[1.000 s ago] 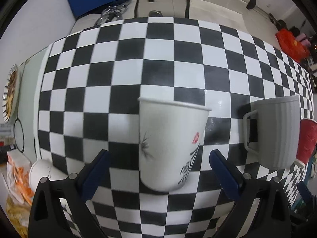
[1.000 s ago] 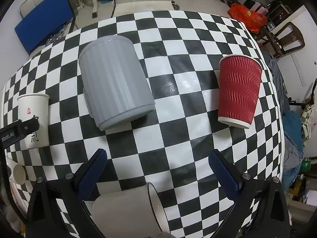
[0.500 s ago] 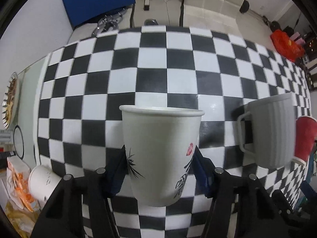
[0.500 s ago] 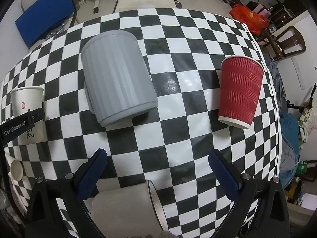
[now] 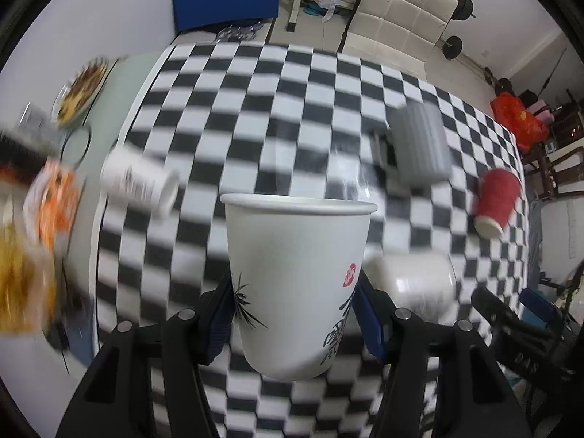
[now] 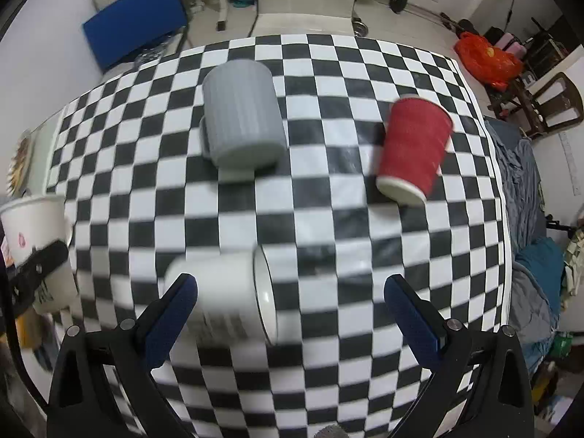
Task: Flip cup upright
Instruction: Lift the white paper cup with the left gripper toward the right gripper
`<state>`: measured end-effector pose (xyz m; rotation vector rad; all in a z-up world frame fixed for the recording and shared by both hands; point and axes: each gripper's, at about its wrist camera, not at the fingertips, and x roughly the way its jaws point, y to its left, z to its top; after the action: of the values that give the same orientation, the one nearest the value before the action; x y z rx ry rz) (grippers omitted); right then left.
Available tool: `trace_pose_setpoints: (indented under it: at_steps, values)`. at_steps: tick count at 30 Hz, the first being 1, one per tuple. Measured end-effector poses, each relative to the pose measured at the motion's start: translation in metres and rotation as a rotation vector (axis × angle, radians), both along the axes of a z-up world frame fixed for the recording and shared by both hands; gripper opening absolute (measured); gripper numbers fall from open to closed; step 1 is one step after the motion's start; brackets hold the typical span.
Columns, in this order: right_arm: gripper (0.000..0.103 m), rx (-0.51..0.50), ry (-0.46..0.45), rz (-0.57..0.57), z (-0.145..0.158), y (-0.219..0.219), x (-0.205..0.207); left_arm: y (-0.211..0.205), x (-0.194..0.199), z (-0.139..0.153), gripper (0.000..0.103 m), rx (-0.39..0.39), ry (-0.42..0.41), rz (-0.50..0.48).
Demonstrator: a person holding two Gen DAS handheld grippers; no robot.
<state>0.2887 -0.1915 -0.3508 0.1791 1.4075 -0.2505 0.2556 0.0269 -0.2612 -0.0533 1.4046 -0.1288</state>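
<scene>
My left claw grips the white paper cup low on its sides, mouth up, at the lower centre of the left wrist view, above the checkered worktop. My right claw hangs wide and holds nothing; between its fingers at the lower left of the right wrist view, a white mug lies on its side. Higher up, a grey ribbed mug stands mouth down left of centre, and a red ripple paper cup stands mouth down at the upper right. Another white cup lies tipped at the left of the left wrist view.
</scene>
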Motion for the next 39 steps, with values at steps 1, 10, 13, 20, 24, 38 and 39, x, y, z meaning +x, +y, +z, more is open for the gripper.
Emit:
trace_pose_setpoints:
  at_steps: [1,10,13,20,24,38,39]
  values:
    - [0.103,0.003,-0.002,0.008,0.001,-0.001,-0.011,-0.001,-0.016,0.001,0.057,-0.009,0.008,0.010]
    - [0.103,0.056,0.055,0.026,-0.024,-0.023,-0.117,-0.035,-0.120,-0.040,0.057,-0.092,0.167,0.075]
    - [0.103,0.072,0.086,0.010,-0.042,-0.034,-0.137,-0.049,-0.145,-0.056,0.057,-0.087,0.201,0.070]
    - [0.103,0.081,0.118,-0.041,-0.067,-0.056,-0.164,-0.076,-0.156,-0.090,0.057,-0.026,0.232,0.017]
    - [0.103,0.077,0.138,-0.064,-0.081,-0.062,-0.168,-0.086,-0.155,-0.103,0.057,0.001,0.234,-0.008]
    - [0.103,0.057,0.143,-0.089,-0.090,-0.057,-0.166,-0.094,-0.156,-0.127,0.074,0.094,0.202,-0.076]
    - [0.103,0.058,0.141,-0.090,-0.088,-0.051,-0.167,-0.093,-0.156,-0.128,0.077,0.090,0.201,-0.080]
